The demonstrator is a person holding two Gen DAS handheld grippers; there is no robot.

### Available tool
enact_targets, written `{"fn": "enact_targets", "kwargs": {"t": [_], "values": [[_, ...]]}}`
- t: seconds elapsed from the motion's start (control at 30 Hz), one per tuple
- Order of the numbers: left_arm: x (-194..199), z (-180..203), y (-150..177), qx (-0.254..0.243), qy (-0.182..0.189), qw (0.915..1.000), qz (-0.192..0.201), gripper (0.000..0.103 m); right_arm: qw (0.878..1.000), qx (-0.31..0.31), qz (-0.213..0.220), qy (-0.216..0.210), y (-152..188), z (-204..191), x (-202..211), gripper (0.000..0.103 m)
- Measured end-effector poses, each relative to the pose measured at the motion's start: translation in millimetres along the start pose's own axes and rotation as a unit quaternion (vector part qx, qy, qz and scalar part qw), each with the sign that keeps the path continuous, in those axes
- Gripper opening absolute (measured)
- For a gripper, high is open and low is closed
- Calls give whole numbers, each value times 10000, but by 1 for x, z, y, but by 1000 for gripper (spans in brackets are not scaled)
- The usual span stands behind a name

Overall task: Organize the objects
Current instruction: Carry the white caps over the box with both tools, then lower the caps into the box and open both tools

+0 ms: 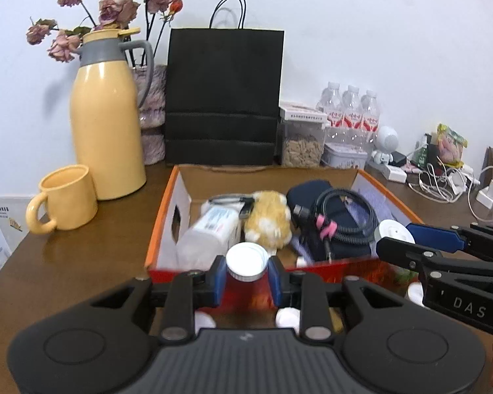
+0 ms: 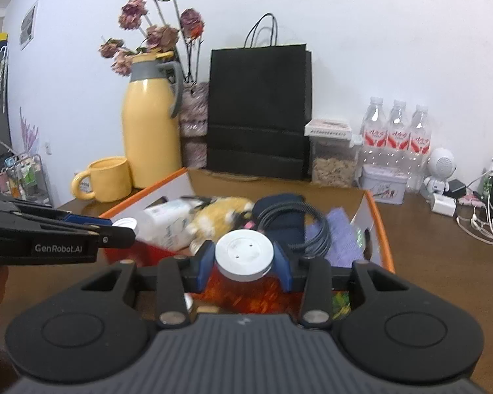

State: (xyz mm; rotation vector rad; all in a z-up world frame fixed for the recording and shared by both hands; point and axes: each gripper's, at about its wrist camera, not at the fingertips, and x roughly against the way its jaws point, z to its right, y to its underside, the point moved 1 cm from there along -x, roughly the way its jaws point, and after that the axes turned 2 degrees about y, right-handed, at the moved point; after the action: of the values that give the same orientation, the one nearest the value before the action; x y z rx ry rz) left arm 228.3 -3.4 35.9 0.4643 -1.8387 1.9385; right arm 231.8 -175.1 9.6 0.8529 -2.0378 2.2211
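Observation:
In the left wrist view my left gripper (image 1: 246, 264) is shut on a small bottle with a ribbed white screw cap (image 1: 246, 259), just in front of the orange box (image 1: 162, 216). In the right wrist view my right gripper (image 2: 245, 259) is shut on a container with a flat white round lid (image 2: 244, 251), also at the box's near wall (image 2: 383, 229). Both bodies are hidden below the pads. Each gripper shows in the other view: the right gripper (image 1: 394, 234) at right, the left gripper (image 2: 123, 226) at left. The box holds a white bottle (image 1: 210, 229), a plush toy (image 1: 269, 220), a dark pouch (image 1: 312, 193) and a coiled black cable (image 1: 345, 213).
Behind the box stand a yellow jug (image 1: 106, 124), a yellow mug (image 1: 65, 203), a black paper bag (image 1: 223, 98), a clear food container (image 1: 300, 138), a tin (image 1: 343, 154) and three water bottles (image 1: 351, 115). Chargers and white cables (image 1: 443, 180) lie at far right. Small white caps (image 1: 287, 317) lie under the left gripper.

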Motion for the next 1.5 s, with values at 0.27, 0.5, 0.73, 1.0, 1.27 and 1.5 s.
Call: {"fn": "enact_targets", "kwargs": {"t": [0.27,0.5,0.73,1.0,1.27,1.5], "values": [[-33,9,-27,27,-8,10000,80,26,9999,-13,118,114,-16,25,-25,40],[-60,17,-44,85,-11,9999,124,26,9999,-2,114,102,-26,37,-53,40],[-87,18,-60,128,-105,9997,154,26,9999,-119,28,84,-34,47,-85,40],[-110,10,-70,169,-190,9996,103,26,9996,-250,-52,84,-40,63,-111,40],[-120,8,-72,153,-249,9996,61,26,9997,-223,-65,39,-43,66,-121,40],[-122,1,-73,243,-597,9979,58,90,9998,-43,-45,181,-41,61,-118,101]]}}
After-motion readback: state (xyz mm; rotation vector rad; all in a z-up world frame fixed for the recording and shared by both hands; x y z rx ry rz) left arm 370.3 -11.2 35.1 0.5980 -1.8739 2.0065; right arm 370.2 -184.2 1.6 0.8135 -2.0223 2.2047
